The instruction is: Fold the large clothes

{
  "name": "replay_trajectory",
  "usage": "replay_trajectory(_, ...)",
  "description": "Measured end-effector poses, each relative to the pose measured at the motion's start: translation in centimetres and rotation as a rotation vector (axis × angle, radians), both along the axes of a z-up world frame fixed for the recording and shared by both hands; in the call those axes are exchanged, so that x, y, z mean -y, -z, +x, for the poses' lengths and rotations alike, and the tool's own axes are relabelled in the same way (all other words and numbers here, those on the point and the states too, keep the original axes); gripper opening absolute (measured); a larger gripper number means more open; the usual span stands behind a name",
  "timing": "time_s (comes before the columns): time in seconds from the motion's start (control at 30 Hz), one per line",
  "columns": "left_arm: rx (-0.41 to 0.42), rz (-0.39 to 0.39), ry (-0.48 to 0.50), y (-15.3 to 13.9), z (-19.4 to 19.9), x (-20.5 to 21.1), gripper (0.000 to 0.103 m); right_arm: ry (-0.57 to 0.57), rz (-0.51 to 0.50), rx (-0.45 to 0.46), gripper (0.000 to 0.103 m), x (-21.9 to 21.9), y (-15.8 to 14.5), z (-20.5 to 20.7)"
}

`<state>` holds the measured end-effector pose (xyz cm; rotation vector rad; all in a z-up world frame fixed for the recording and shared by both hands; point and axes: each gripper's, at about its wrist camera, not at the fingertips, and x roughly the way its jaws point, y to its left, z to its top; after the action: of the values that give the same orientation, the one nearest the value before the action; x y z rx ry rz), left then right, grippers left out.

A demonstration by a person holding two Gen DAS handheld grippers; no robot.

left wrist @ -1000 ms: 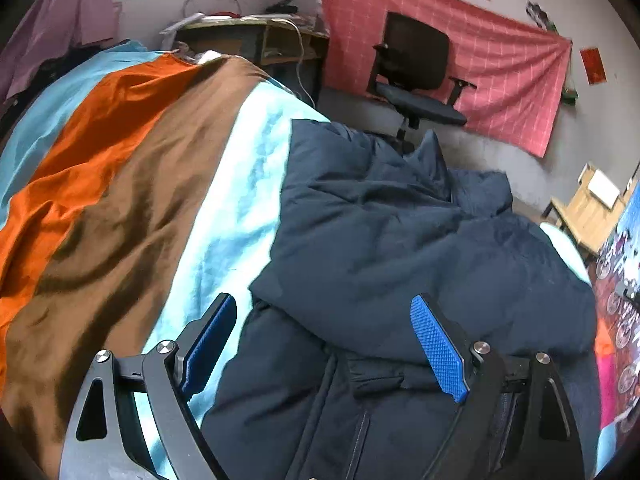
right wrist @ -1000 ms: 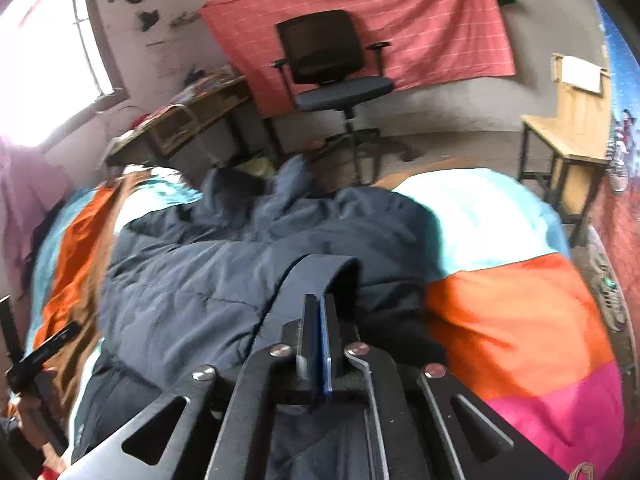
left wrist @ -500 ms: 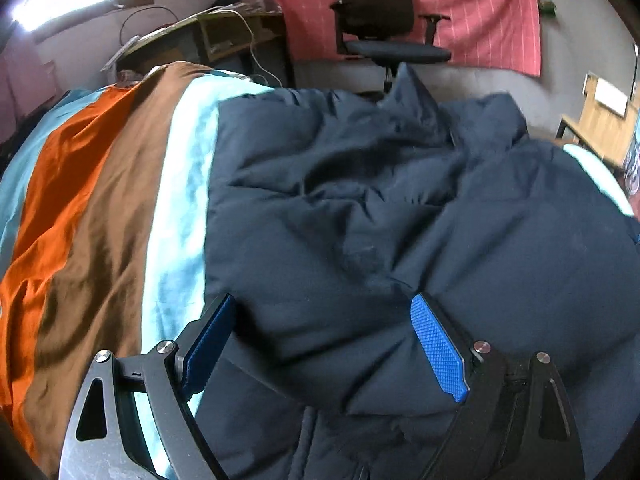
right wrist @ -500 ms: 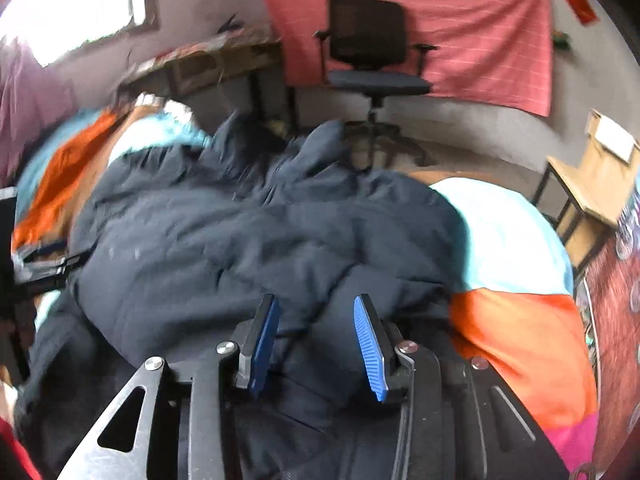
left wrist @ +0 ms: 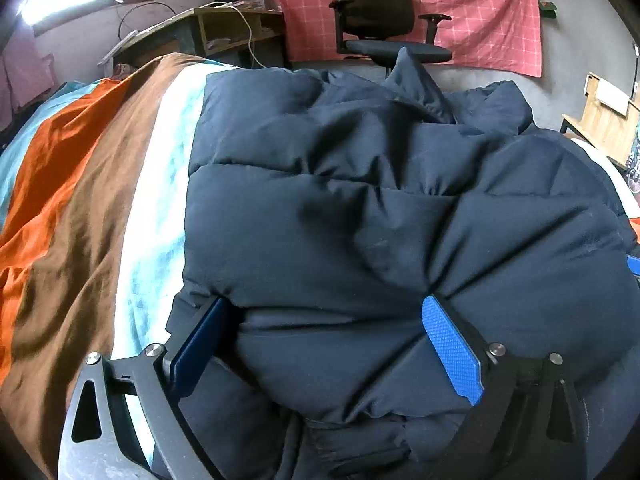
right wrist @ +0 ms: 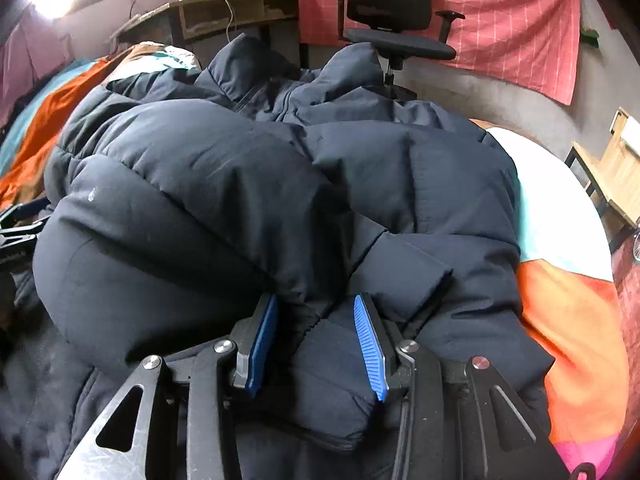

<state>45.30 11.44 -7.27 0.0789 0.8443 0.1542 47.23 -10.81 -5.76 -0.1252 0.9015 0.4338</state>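
A dark navy puffer jacket (left wrist: 360, 200) lies bunched and folded over on a striped bedspread (left wrist: 80, 208). My left gripper (left wrist: 324, 304) sits low at the jacket's near edge. Its jaws are opening wide, and a thick padded fold bulges between them without being squeezed. In the right wrist view the same jacket (right wrist: 220, 184) fills the middle, its collar at the far side. My right gripper (right wrist: 315, 300) stands open partway over a sleeve end, and the blue pads (right wrist: 370, 352) are clear of the cloth. The left gripper (right wrist: 20, 220) shows at the left edge of that view.
The bedspread (right wrist: 568, 320) spreads out on both sides in orange, brown, pale blue and pink bands. Beyond the bed stand a black office chair (left wrist: 376, 12), a cluttered desk (left wrist: 208, 28) under a window, and a wooden chair (left wrist: 604, 120) at the right.
My right gripper let go of the pinched fabric and its jaws came apart. Both grippers sank toward the jacket, which now lies folded over. The left jaws spread a little wider.
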Motion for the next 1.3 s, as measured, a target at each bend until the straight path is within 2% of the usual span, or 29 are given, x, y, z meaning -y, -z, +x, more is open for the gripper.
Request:
replay_trajectory(0.13,0.001,-0.043,-0.06,-1.2,-0.9,-0.5,0.096,0.01,0.011,0.019,0.039,0.3,-0.6,-0.5)
replay_trajectory(0.17,-0.001,-0.054,-0.074,-1.6,-1.2,-0.6,0.096,0.015,0.011,0.026,0.043,0.5,-0.9,-0.6)
replay_trajectory(0.27,-0.004,-0.075,-0.082,-3.1,-2.2,-0.3,0.096,0.042,0.062,0.031,0.067,1.8,-2.1,-1.2)
replay_trajectory(0.3,-0.002,-0.071,-0.076,-3.6,-2.5,-0.1,0.096,0.043,0.085,0.037,0.071,2.1,-2.6,-1.4)
replay_trajectory(0.43,0.014,-0.047,-0.048,-5.9,-3.7,1.3,0.096,0.034,0.132,0.074,0.077,3.0,-4.8,-2.0)
replay_trajectory(0.67,0.023,-0.115,-0.096,-9.0,-4.2,2.6,0.096,0.028,0.206,0.105,0.088,3.5,-7.9,-2.3)
replay_trajectory(0.87,0.067,-0.064,-0.102,-12.6,-4.2,5.1,0.101,-0.008,0.189,0.119,0.096,3.5,-10.4,-2.5)
replay_trajectory(1.07,0.072,0.048,-0.073,-16.4,-3.0,8.6,0.101,-0.022,0.214,0.111,0.097,3.8,-12.9,-1.2)
replay_trajectory(1.3,0.038,0.084,-0.139,-20.4,-0.1,9.7,0.101,-0.004,0.254,0.08,0.097,5.4,-16.7,2.2)
